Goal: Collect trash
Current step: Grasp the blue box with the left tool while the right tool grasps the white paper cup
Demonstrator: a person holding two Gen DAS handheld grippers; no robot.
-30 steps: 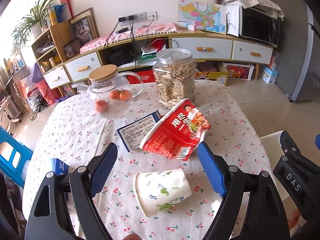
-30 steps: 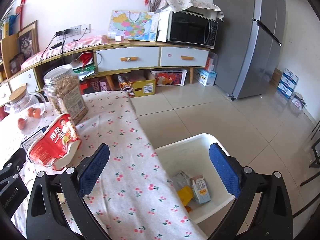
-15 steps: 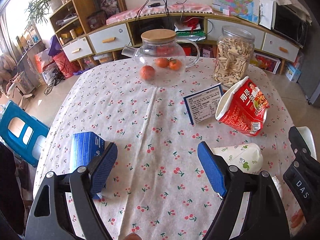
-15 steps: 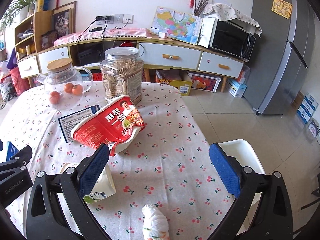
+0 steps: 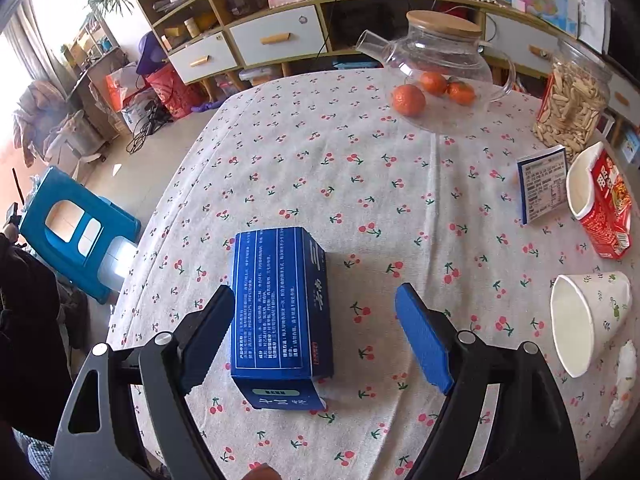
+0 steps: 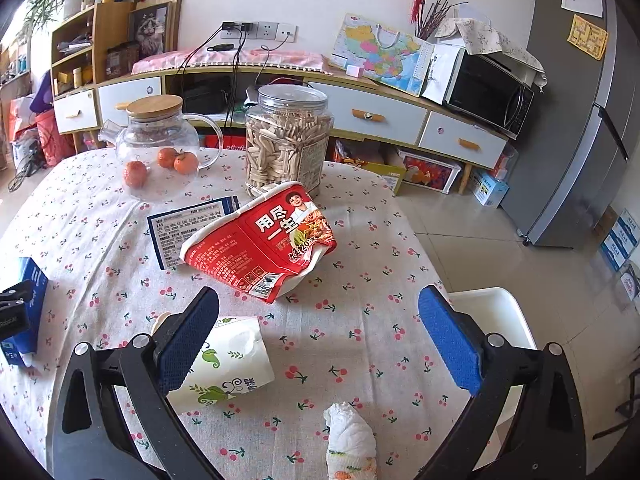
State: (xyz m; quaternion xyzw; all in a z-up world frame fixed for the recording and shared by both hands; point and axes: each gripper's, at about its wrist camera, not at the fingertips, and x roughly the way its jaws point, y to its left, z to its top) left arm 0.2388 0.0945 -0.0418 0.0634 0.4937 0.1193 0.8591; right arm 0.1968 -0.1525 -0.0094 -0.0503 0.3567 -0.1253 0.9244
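Left gripper (image 5: 316,336) jaws spread wide, blue carton (image 5: 280,304) lying flat between them on the cherry-print surface (image 5: 320,168); left pad right against the carton's side, can't tell if touching, right pad clearly apart from it. Carton's near flap hangs open toward the camera. Right gripper (image 6: 320,336) jaws also spread, nothing pinched; tipped paper cup (image 6: 224,364) lies on its side partly behind the left pad, mouth pointing left. Crumpled tissue (image 6: 350,436) sits near the bottom edge between the pads, just beside the cup. Crushed red noodle bowl (image 6: 260,244) on its side further back, mid-surface, resting partly over a flat blue-and-white label sheet (image 6: 180,228). Behind those: clear jar of seeds (image 6: 288,144), glass teapot (image 6: 160,148) with wooden lid, oranges (image 6: 136,172) by and behind it. White bin (image 6: 496,320) stands on the floor off the surface's right edge, partly hidden by the right pad. In the right wrist view the blue carton shows at far left with the left gripper's tip over it. Blue stool (image 5: 76,224) on the floor off the far left. Cabinet, microwave and fridge along the back.
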